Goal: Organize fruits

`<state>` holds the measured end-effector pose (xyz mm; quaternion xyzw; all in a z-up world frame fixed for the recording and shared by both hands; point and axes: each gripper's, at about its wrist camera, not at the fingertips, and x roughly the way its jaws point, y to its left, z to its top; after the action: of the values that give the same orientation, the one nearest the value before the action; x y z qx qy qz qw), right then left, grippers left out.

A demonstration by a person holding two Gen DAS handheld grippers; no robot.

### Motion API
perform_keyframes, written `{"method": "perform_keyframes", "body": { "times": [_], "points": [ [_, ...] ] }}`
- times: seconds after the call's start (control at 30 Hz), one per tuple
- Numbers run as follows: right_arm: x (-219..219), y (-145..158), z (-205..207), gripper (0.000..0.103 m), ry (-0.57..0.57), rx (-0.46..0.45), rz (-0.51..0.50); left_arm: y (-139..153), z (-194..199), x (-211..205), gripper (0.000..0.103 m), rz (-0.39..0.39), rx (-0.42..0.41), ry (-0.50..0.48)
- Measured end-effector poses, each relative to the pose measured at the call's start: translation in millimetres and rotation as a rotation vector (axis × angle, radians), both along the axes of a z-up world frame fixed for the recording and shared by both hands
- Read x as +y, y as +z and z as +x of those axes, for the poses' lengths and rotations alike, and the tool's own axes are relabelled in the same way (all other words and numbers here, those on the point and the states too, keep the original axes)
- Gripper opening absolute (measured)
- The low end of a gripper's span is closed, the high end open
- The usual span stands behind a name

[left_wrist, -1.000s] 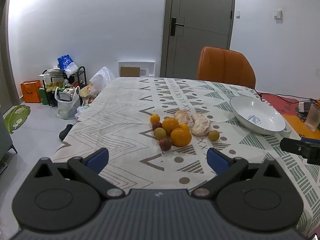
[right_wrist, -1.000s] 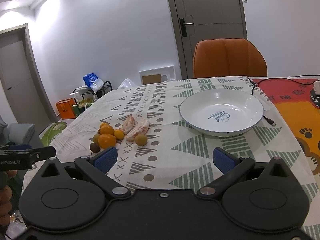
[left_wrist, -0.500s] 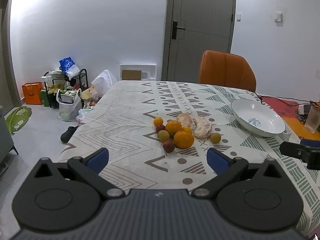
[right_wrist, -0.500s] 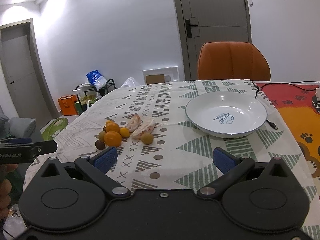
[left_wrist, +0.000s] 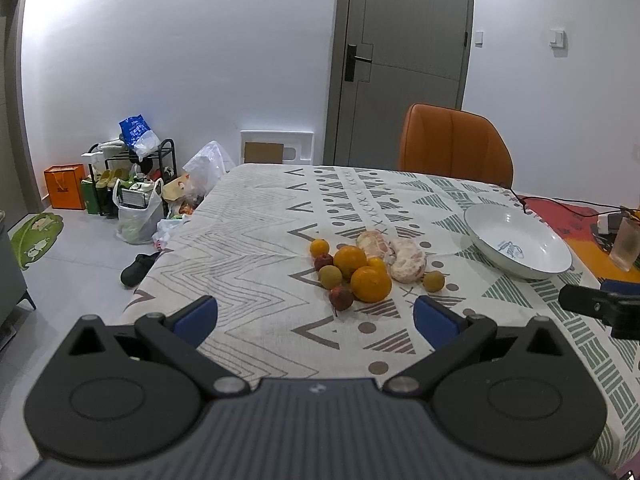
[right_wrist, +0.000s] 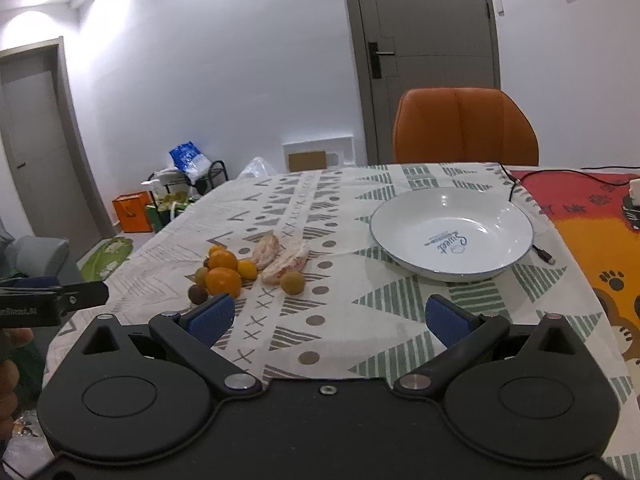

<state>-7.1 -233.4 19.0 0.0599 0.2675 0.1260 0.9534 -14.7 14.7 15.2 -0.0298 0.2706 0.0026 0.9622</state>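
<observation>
orange, brown and dark red fruits sit bunched together on the patterned tablecloth (left_wrist: 248, 240) that covers the surface, near its middle and toward the near edge. the nearest big orange (left_wrist: 371, 283) touches a second orange (left_wrist: 350, 261) behind it, with a small tangerine (left_wrist: 319, 247) at the far left of the bunch. two peeled citrus pieces (left_wrist: 407, 265) lie side by side on the right of the bunch, and a small brownish round fruit (left_wrist: 433, 281) rests just beside them, slightly apart from the rest. a dark red fruit (left_wrist: 341, 297) is the closest piece to the near edge.

the white bowl (right_wrist: 404, 216) stands apart from the fruits, toward the right edge of the surface, with blue lettering inside and nothing else in it. a black cable (right_wrist: 516, 188) runs past its far rim.

the left gripper (left_wrist: 315, 317) hovers over the near edge with its blue pads spread wide, holding nothing, pointed at the fruit bunch. the right gripper (right_wrist: 328, 314) is likewise spread wide and empty, above the near edge between the fruits and the bowl.

an orange chair (right_wrist: 464, 128) stands at the far edge, in front of a grey door (right_wrist: 428, 40).
</observation>
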Motion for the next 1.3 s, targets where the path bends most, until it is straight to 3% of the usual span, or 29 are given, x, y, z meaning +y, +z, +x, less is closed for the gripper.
{"method": "perform_keyframes", "body": {
  "times": [0.1,0.6,0.73,0.8,1.0,1.3],
  "points": [
    [-3,-2,7,0.103,0.019,0.040,0.041,0,3,0,0.103,-0.006,0.003,-0.004],
    [3,-16,36,0.103,0.096,0.038,0.051,-18,32,-4,0.101,-0.036,-0.004,-0.052],
    [3,-21,45,0.102,0.103,0.047,0.072,-25,44,-3,0.093,-0.048,0.019,-0.062],
    [5,-22,49,0.094,0.112,0.049,0.068,-27,50,-4,0.091,-0.055,0.023,-0.063],
    [9,-26,59,0.087,0.127,0.061,0.070,-36,66,-5,0.078,-0.078,0.055,-0.074],
    [17,-30,73,0.076,0.148,0.078,0.074,-45,81,2,0.067,-0.099,0.083,-0.067]
  ]
}}
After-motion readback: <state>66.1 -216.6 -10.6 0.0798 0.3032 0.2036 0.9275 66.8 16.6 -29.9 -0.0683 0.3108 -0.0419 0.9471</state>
